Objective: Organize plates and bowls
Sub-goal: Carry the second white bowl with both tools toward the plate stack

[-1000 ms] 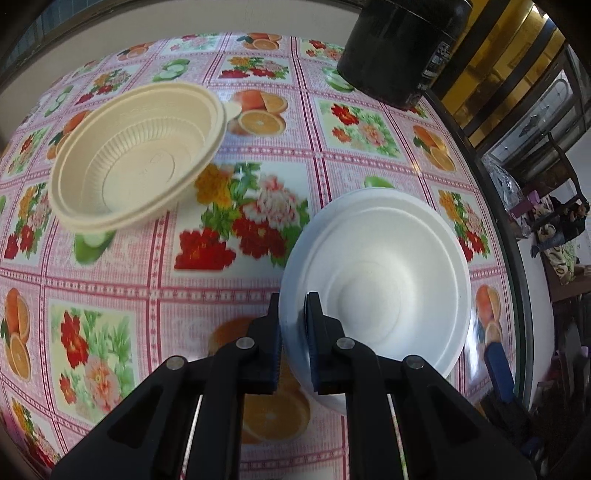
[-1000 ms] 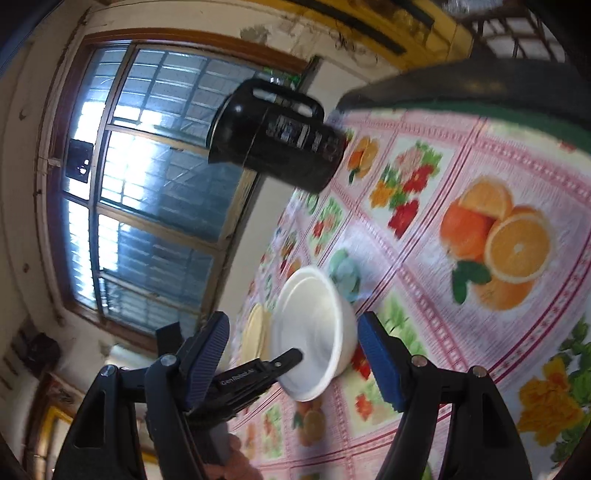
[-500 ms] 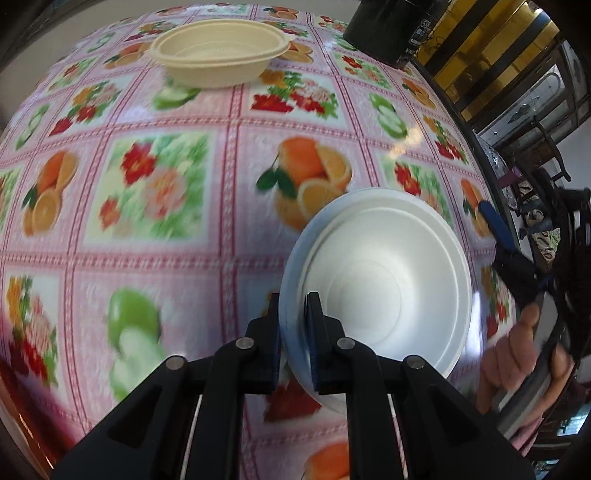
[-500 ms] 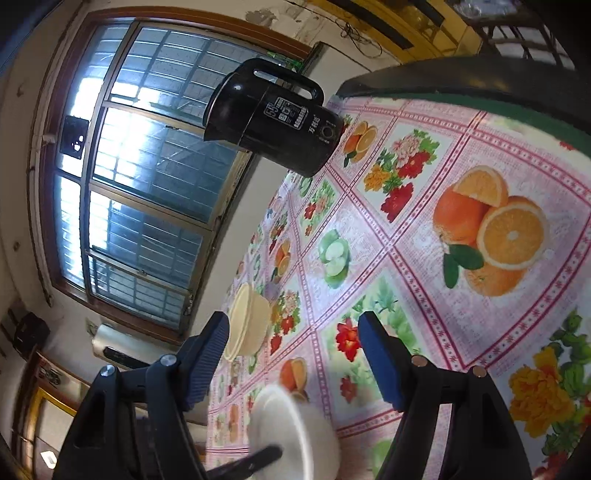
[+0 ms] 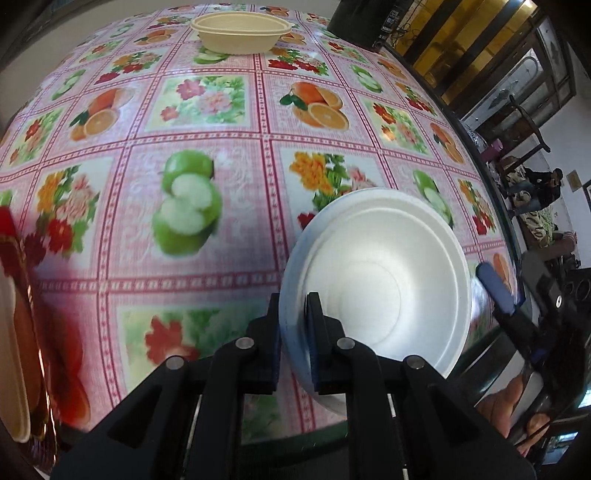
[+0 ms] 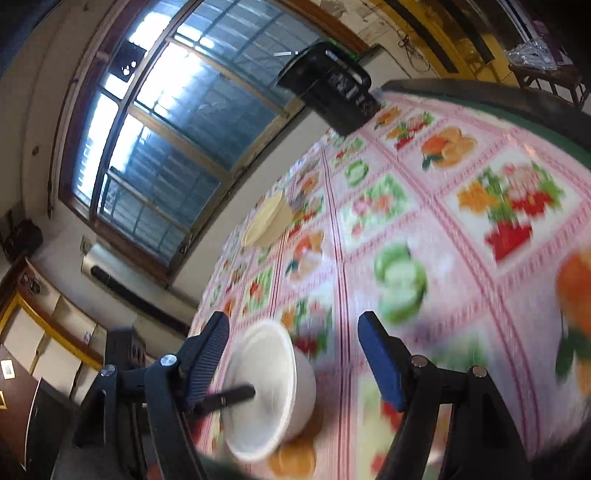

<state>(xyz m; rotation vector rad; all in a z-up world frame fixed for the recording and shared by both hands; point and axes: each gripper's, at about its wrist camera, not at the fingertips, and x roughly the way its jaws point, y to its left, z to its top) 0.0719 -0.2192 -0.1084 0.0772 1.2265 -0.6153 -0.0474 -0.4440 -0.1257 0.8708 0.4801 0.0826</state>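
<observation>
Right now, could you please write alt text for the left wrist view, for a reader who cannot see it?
The left gripper is clamped on the near rim of a white foam bowl, holding it over a pink tablecloth printed with fruit and flowers. A cream bowl sits at the table's far side, and one blue finger of the right gripper shows at the right edge.

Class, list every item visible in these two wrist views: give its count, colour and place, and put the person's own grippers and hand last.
White foam bowl: one, white, near table edge, rim clamped.
Cream plastic bowl: one, beige, far side of table.
Black electric kettle: one, far corner.
Floral fruit-print tablecloth: one, pink, covers table.
Cream and red object: one, left edge, unclear.
Window: one, behind table.
Left gripper: shut on bowl rim.
Right gripper: open, empty.
Hand: one, lower right.
</observation>
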